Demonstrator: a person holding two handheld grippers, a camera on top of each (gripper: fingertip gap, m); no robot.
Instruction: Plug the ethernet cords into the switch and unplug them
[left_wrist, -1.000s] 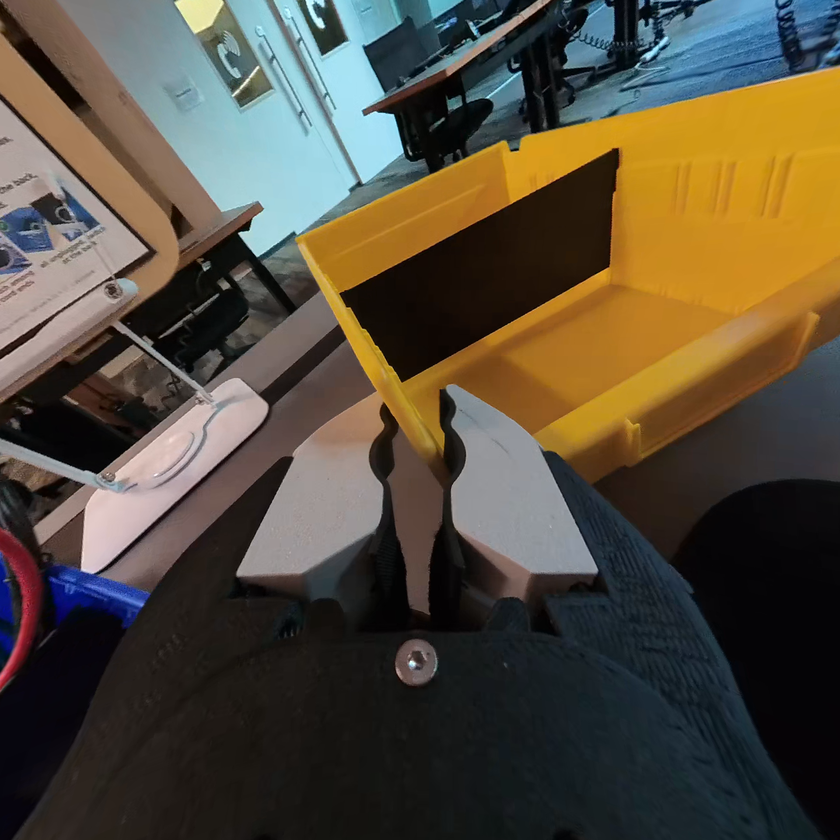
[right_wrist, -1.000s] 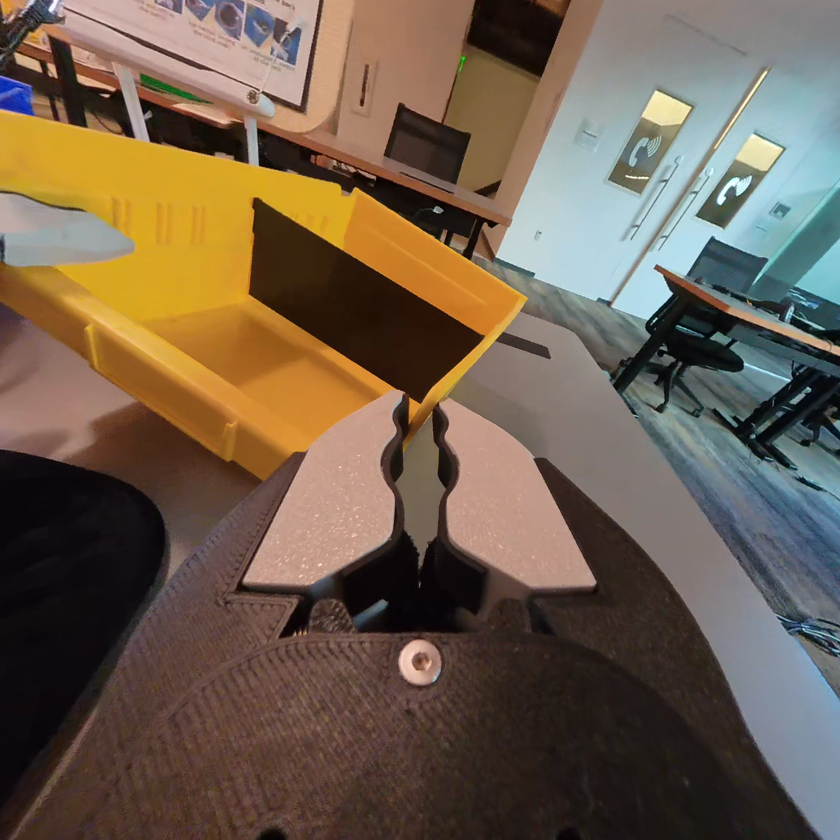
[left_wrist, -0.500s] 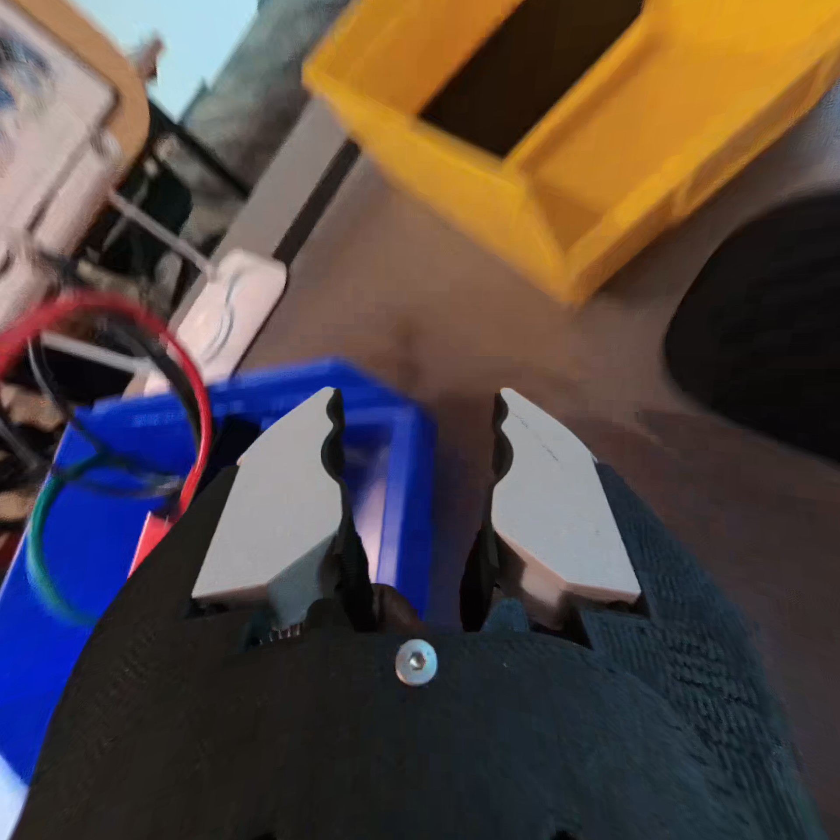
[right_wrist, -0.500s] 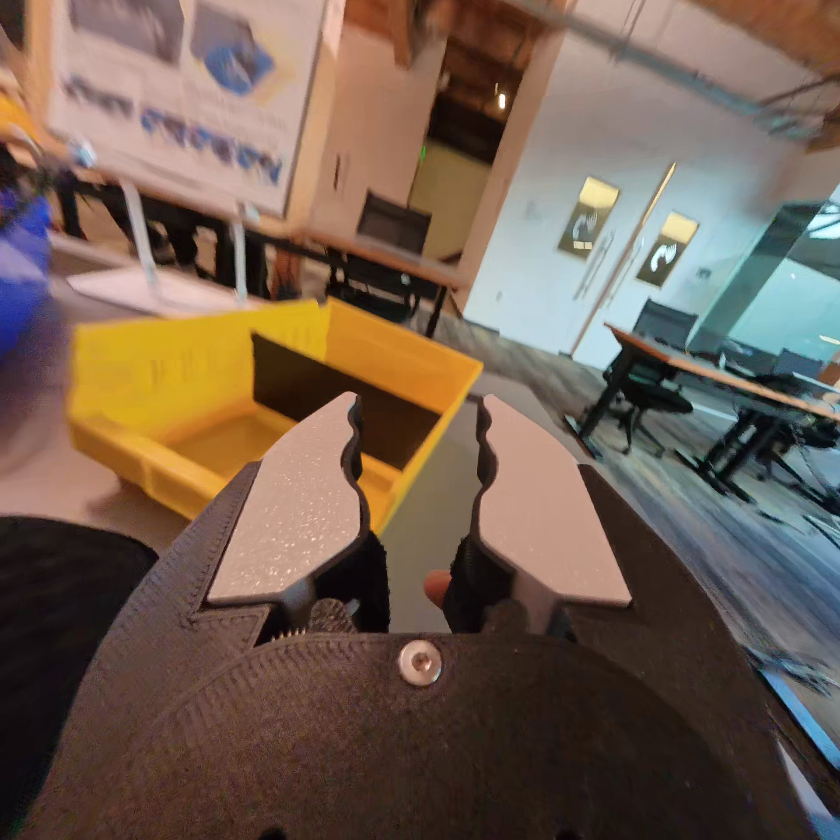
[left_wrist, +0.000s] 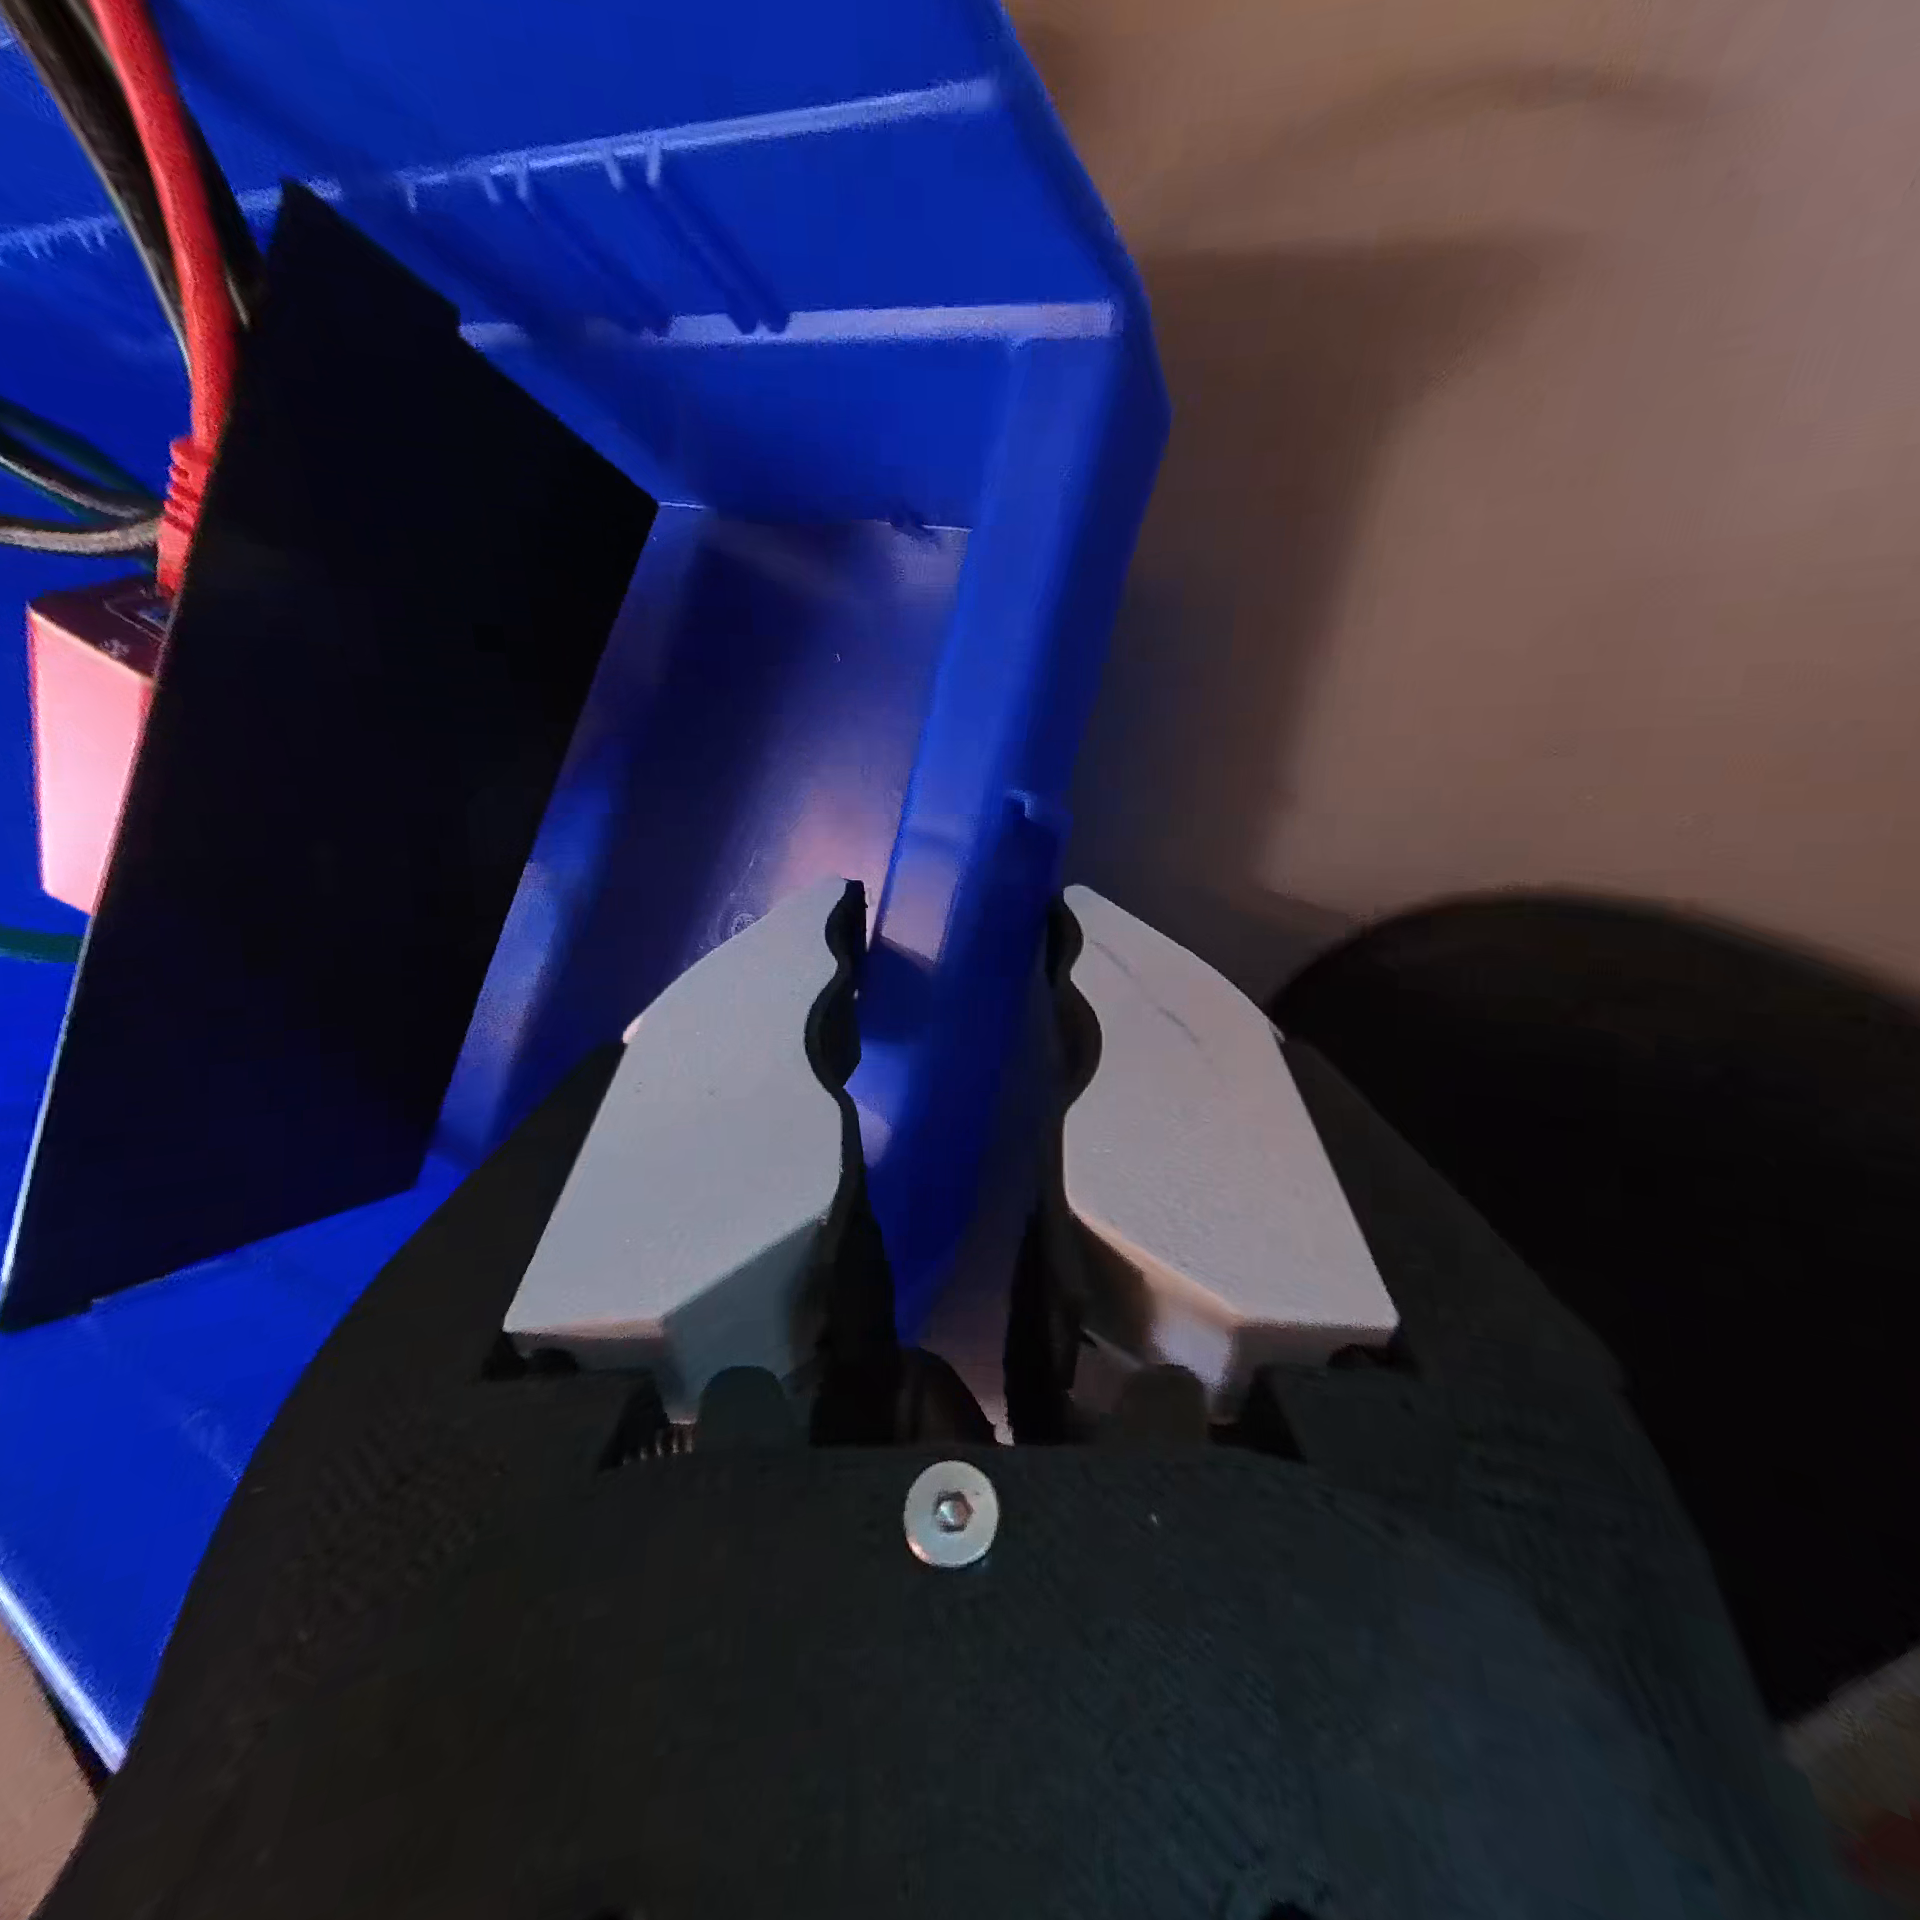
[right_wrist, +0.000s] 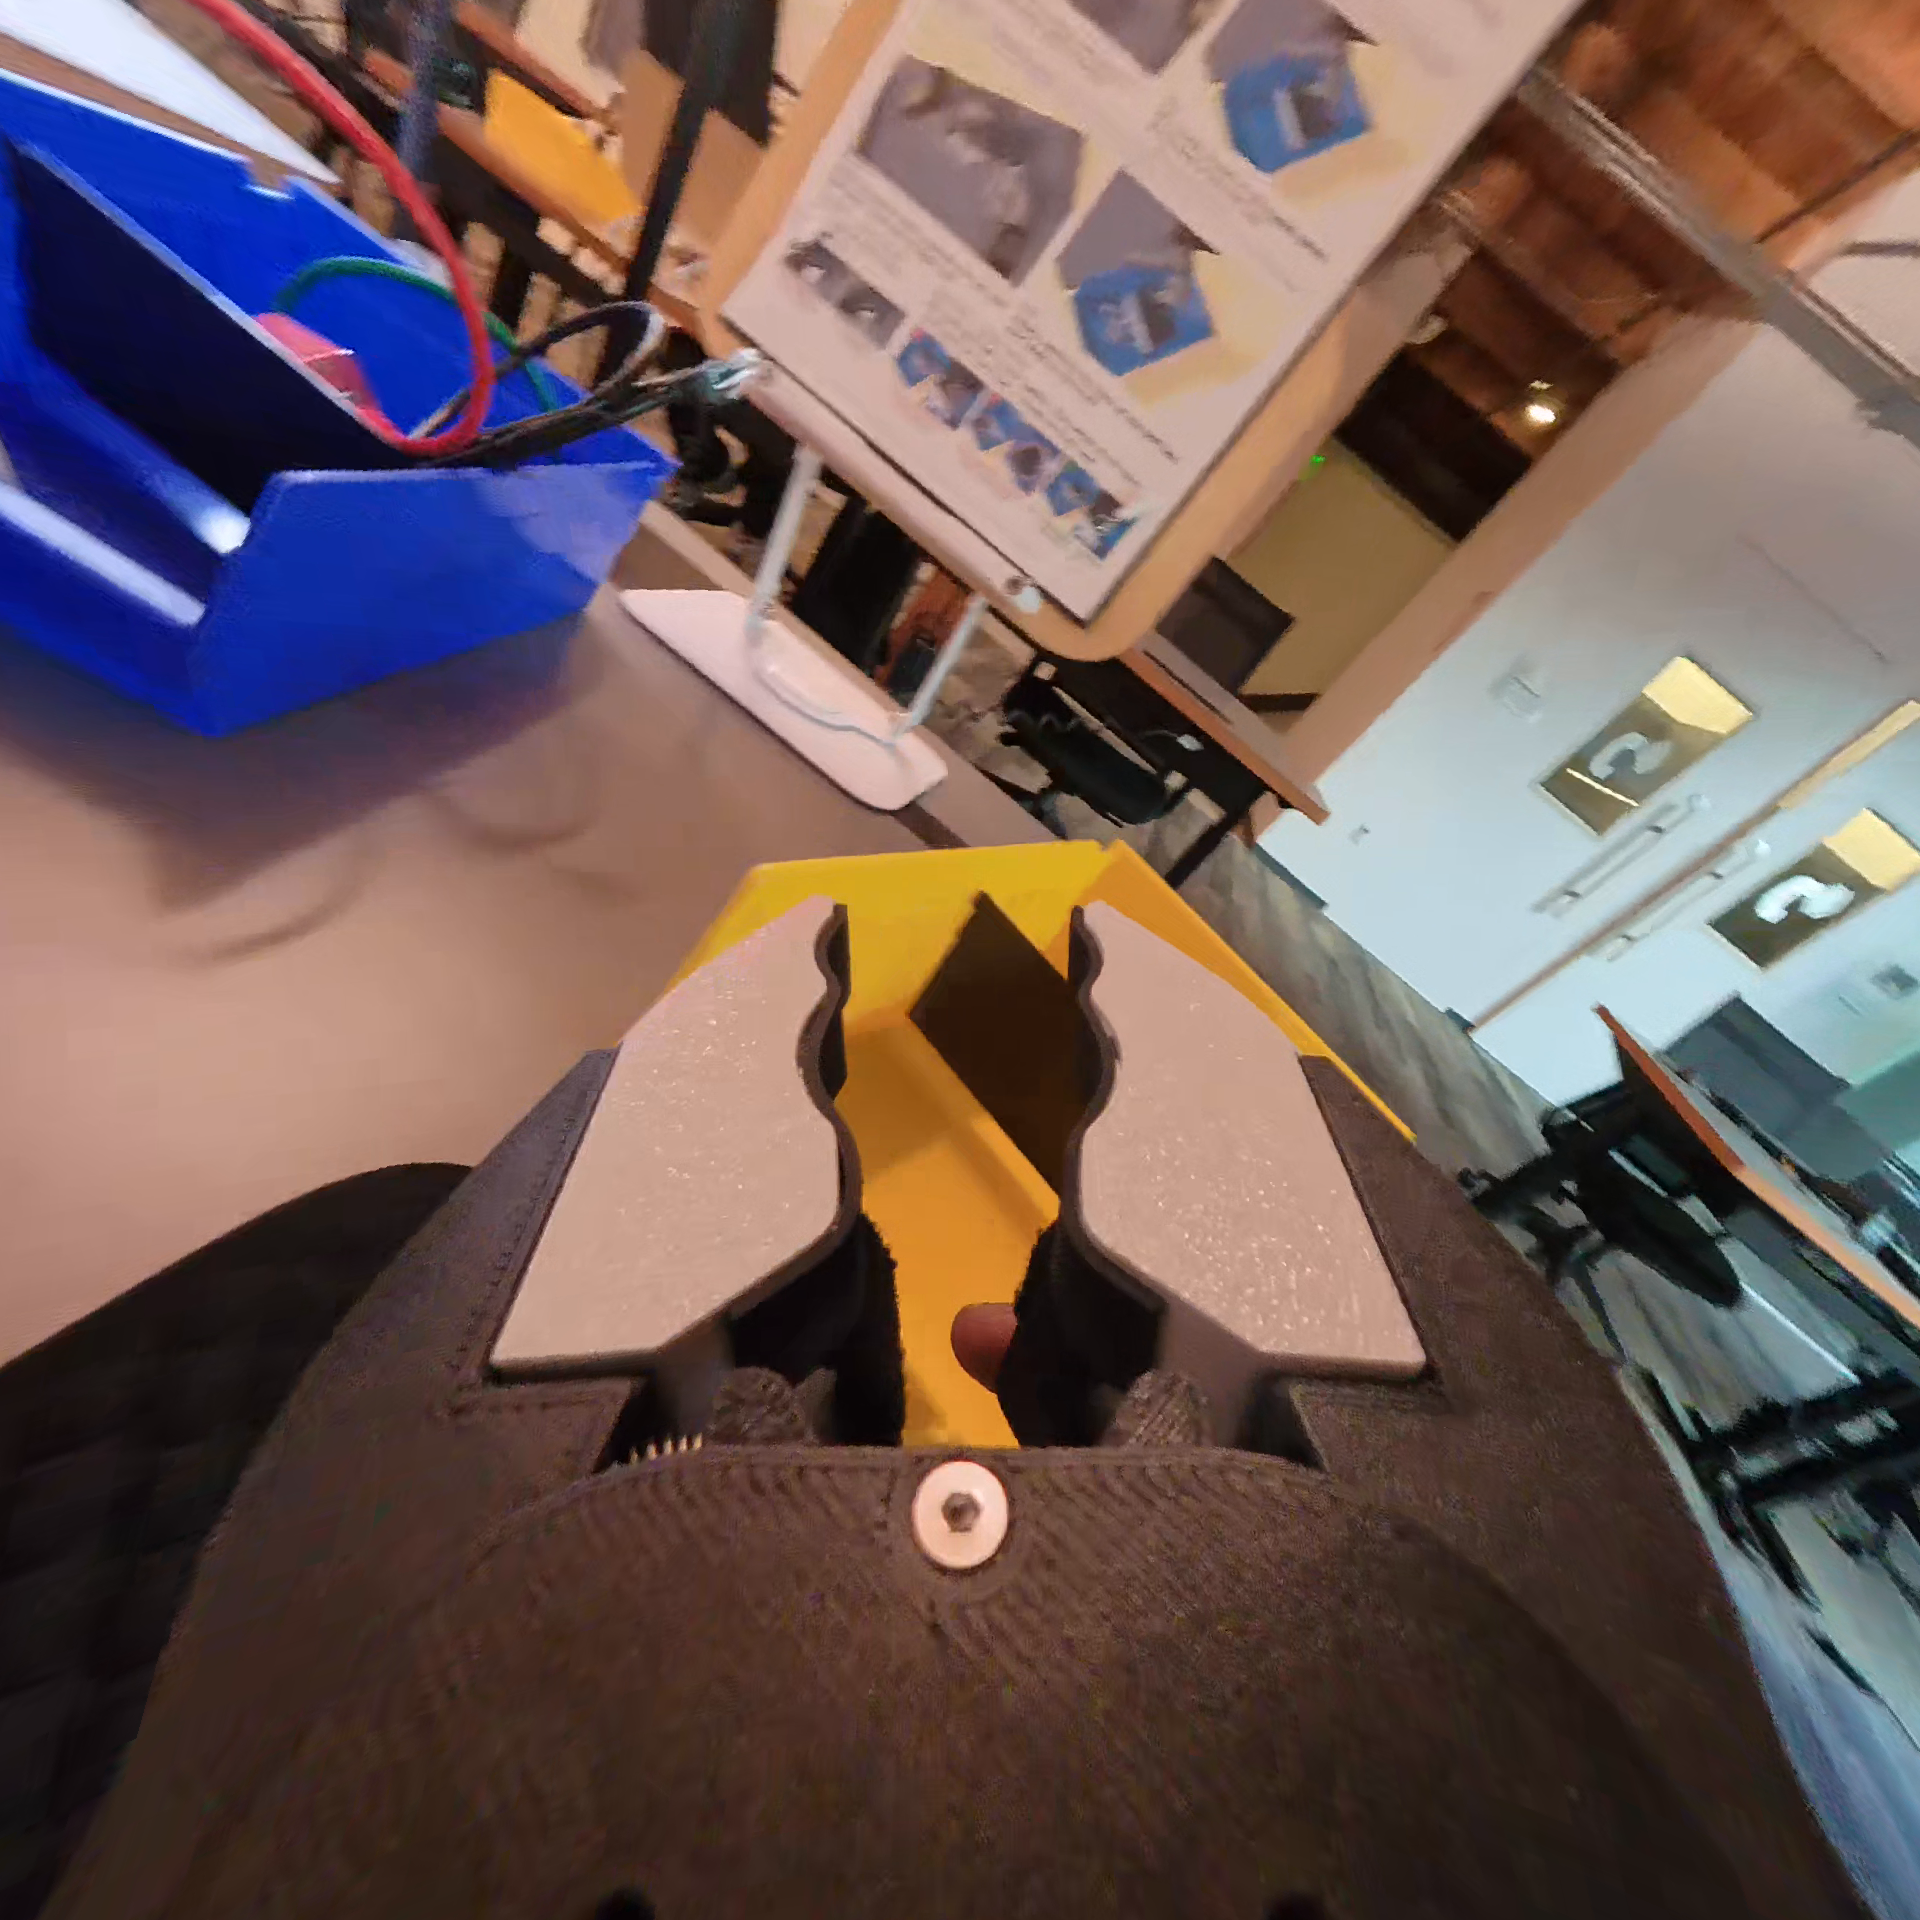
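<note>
Cords (right_wrist: 457, 301) in blue bin (right_wrist: 416, 592), yellow bin (right_wrist: 935, 883)

Red ethernet cord (left_wrist: 192, 343) plugged into pinkish-red switch (left_wrist: 88, 748); both inside blue bin (left_wrist: 790, 436), behind black divider (left_wrist: 312, 790).

White walls (right_wrist: 1455, 665), dark desks (right_wrist: 1766, 1174), wood-plank floor (right_wrist: 1382, 1029), brick ceiling (right_wrist: 1704, 114).

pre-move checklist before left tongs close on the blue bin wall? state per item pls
1. Left tongs open: ok.
2. Blue bin wall between the fingers: ok.
3. Left fingers touching the wall: cannot tell, blurred.
4. Red cord clear of the left tongs: ok, it is behind the black divider.
5. Right tongs open and empty: ok, over the yellow bin.
6. Switch ports visible: not ok.
</note>
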